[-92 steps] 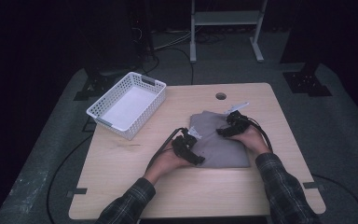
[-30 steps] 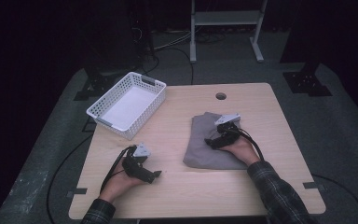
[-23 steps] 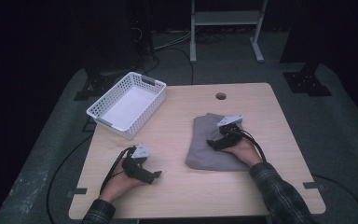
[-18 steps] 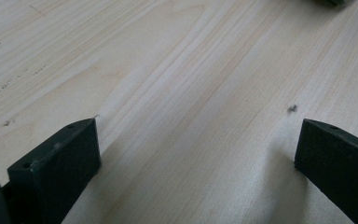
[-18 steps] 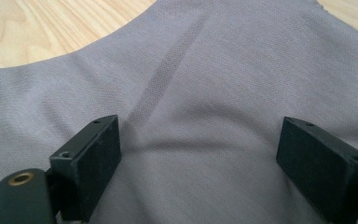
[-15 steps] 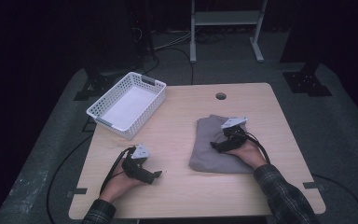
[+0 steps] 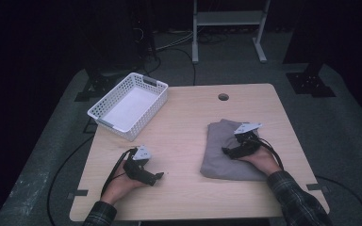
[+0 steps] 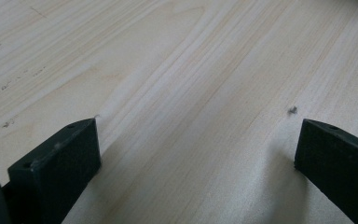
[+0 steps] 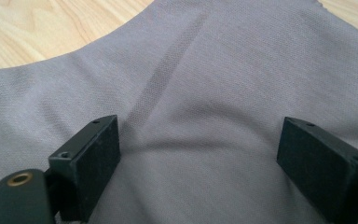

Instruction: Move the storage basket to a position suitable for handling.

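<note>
Right claw (image 7: 227, 151) rests on a folded grey cloth (image 7: 221, 155), jaws spread wide, pinching nothing — left claw (image 7: 159, 176), also spread, sits on the bare wooden desk (image 7: 188, 117).

A light wooden table (image 7: 188, 117) with a small round hole (image 7: 223, 97) near its far edge stood on a grey floor mat (image 7: 52, 155). Beyond it the room lay dark, with a pale metal stand (image 7: 228, 19) and cables (image 7: 169, 44) on the floor.

High view overlooks the table (image 7: 188, 117); tool views skim it closely.
</note>
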### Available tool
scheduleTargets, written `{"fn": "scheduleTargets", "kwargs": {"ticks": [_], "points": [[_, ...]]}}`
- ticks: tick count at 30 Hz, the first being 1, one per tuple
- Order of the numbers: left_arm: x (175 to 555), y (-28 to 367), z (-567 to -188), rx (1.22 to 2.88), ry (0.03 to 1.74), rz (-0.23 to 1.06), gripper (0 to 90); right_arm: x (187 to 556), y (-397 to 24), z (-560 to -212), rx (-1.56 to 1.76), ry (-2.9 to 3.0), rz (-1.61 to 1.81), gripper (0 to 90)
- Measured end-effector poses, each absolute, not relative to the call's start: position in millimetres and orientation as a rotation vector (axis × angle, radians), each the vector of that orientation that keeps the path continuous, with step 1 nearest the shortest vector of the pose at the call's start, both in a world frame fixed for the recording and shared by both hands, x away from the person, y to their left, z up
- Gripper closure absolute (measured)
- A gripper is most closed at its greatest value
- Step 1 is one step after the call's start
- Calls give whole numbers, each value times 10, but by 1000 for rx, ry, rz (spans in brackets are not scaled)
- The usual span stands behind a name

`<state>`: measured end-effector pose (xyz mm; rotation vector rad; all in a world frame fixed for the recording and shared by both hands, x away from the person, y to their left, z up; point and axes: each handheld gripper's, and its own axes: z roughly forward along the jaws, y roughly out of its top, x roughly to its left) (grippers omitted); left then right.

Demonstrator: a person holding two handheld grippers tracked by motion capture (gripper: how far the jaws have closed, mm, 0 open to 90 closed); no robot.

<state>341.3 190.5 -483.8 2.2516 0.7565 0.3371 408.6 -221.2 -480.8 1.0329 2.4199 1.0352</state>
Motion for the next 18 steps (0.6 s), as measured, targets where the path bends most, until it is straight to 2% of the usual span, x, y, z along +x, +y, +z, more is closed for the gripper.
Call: {"fn": "scheduleTargets", "kwargs": {"ticks": [18], "points": [[3415, 1901, -4840, 2245, 776, 345, 0, 3817, -2550, -4810, 1072, 2400, 1026, 120]]}}
